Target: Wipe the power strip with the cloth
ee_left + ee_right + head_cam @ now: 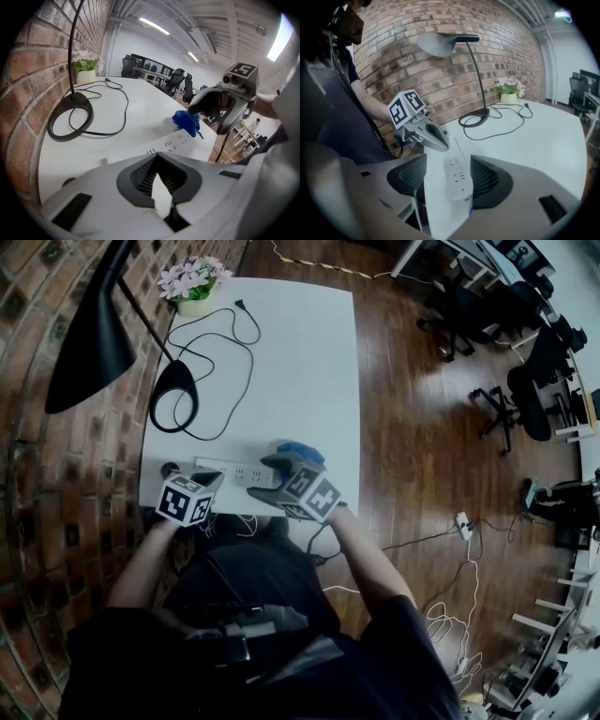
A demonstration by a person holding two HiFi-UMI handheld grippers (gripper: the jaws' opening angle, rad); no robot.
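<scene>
Power strip (234, 472): white, long, sockets face up, lying near the tabletop's (300, 352) front edge.
Cloth (298, 449): blue, crumpled, by the strip's right end.
Left gripper (217, 474): fingers closed, tip at the strip.
Right gripper (274, 465): fingers wide apart, gripping nothing.

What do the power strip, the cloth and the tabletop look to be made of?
Power strip: likely hard plastic, smooth white shell with moulded slots.
Cloth: soft blue fabric, bunched into folds; weave too small to tell.
Tabletop: smooth matte white, probably laminate; no grain shows.
</scene>
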